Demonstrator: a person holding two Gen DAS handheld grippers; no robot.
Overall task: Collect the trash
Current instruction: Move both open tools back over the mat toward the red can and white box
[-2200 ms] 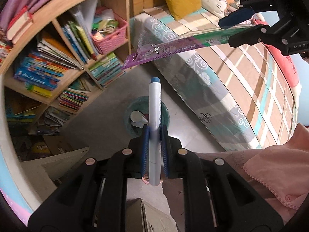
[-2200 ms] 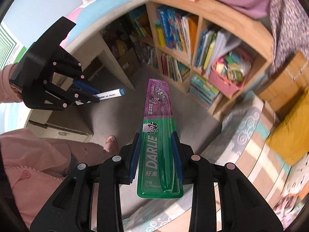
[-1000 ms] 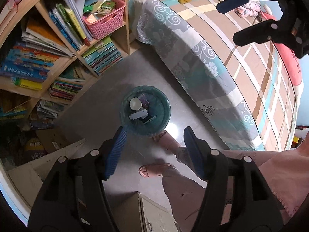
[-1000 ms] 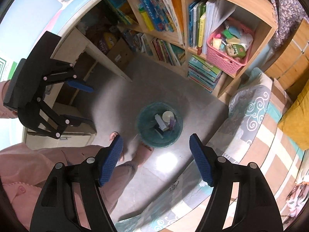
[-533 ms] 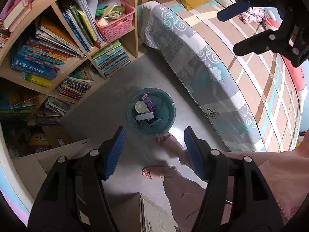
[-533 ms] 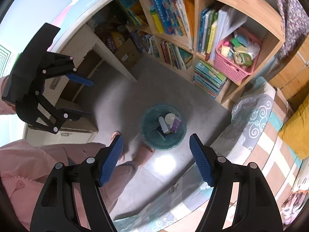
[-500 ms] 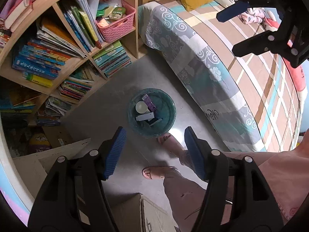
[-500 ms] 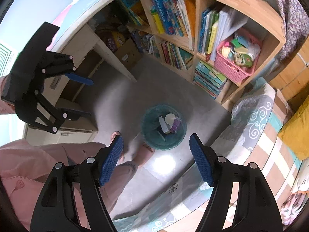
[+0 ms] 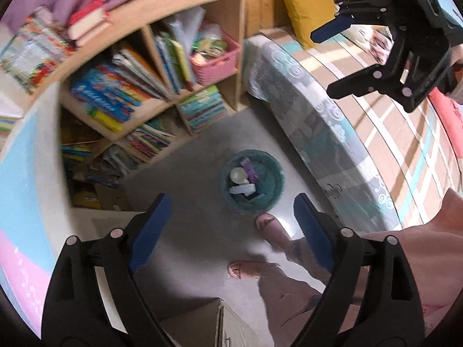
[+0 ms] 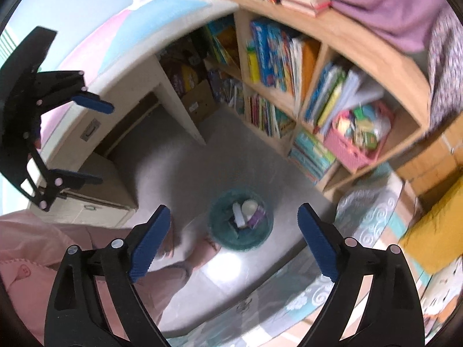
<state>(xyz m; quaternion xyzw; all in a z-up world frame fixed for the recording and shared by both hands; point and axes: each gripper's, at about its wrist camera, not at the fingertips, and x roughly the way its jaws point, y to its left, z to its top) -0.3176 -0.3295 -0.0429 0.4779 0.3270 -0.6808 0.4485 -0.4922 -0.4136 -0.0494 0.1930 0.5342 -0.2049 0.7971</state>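
Observation:
A round teal trash basket stands on the grey floor below both grippers and also shows in the right wrist view. It holds a purple toothbrush pack, a white cup and a pen among other trash. My left gripper is open and empty, high above the basket; it shows at the left of the right wrist view. My right gripper is open and empty; it shows at the upper right of the left wrist view.
A wooden bookshelf full of books with a pink basket stands behind the trash basket. A bed with a patterned cover lies to the right. The person's sandalled feet are beside the basket. A desk with drawers is at the left.
Both grippers opened and dropped the pen and the toothbrush pack into the basket. Since then both views have tilted upward, showing more of the bookshelf.

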